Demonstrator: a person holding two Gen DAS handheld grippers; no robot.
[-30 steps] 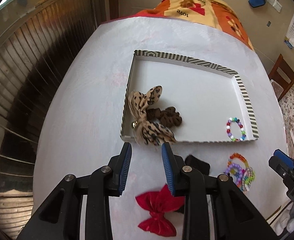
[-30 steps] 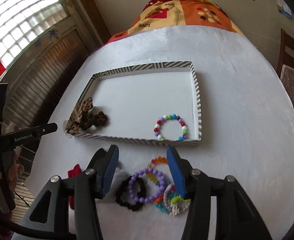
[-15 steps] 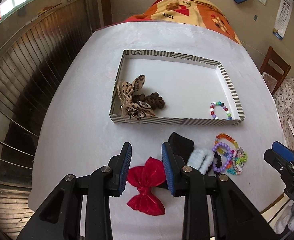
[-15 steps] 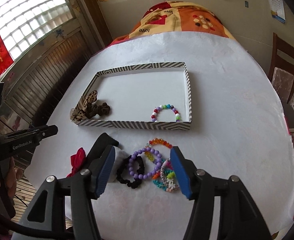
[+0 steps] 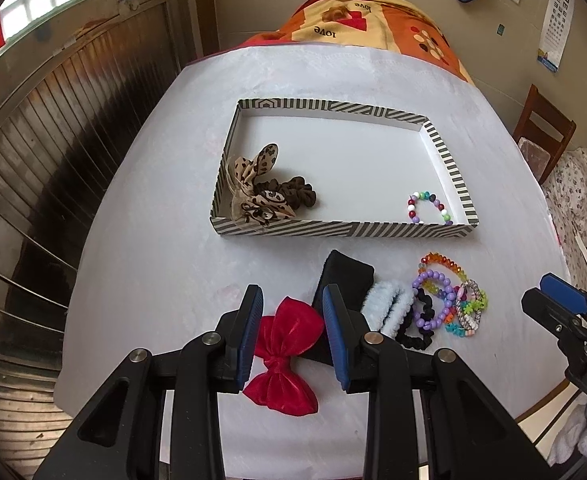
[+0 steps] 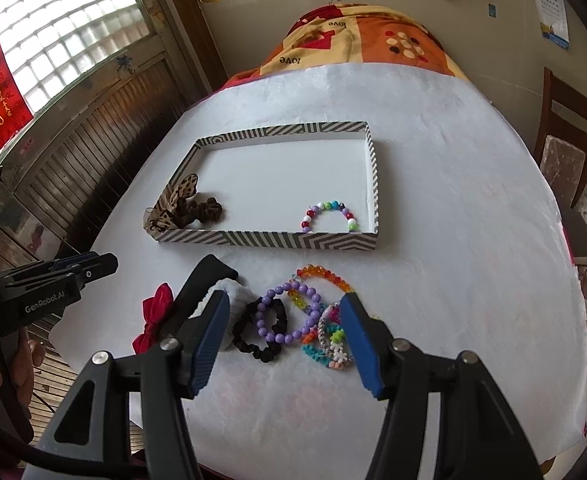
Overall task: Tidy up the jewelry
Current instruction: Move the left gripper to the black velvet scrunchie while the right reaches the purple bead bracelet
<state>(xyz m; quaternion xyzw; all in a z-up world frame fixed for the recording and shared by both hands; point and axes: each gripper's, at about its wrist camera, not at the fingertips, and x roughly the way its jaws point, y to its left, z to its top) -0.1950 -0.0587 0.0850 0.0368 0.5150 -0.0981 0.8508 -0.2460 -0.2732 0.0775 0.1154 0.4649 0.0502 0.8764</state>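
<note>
Jewelry tray (image 6: pixel 374 184) unlabelled; left gripper (image 6: pixel 93 266), apparently "GenRobot.AI", and right gripper (image 6: pixel 285 334) both spread.

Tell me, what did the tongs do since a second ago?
Both tongs pulled back from the striped tray. The left tongs now frame the red bow; the right tongs, now wider, frame the bracelet pile. Nothing was grabbed or dropped. The leopard bow, brown scrunchie and bead bracelet stayed in the tray.

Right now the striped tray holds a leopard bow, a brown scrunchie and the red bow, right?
Not quite. The red bow lies on the table outside the striped tray; the third item inside is a multicolored bead bracelet. The left wrist view shows it.
</note>
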